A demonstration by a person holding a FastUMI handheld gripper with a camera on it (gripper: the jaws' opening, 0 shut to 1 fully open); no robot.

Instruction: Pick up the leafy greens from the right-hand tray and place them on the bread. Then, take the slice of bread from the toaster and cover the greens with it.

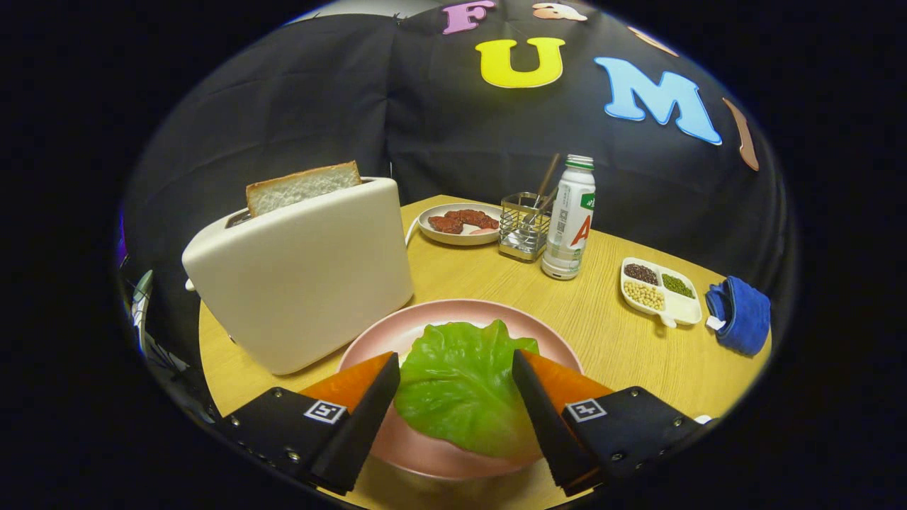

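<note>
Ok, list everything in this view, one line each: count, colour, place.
toaster: one, cream, beyond the left finger
bread slice: one, white with brown crust, standing in the toaster
pink plate: one, under the fingers
leafy greens: one leaf, green, between the fingers over the plate
meat dish: one, white, behind
utensil holder: one, wire
bottle: one, white
divided tray: one, white, beans
cloth: one, blue
table: one, wood
gripper: one, open

The plate (545, 333) sits on the tabletop (602, 319) with the leafy greens (457, 386) on it, lying between the spread tongs (457, 368). The toaster (305, 283) stands left of the plate, a bread slice (301, 188) in its slot. Behind lie a dish (459, 223), a wire holder (523, 227) and a bottle (569, 219). Right of these lie a divided tray (660, 290) and a cloth (740, 315).
</note>
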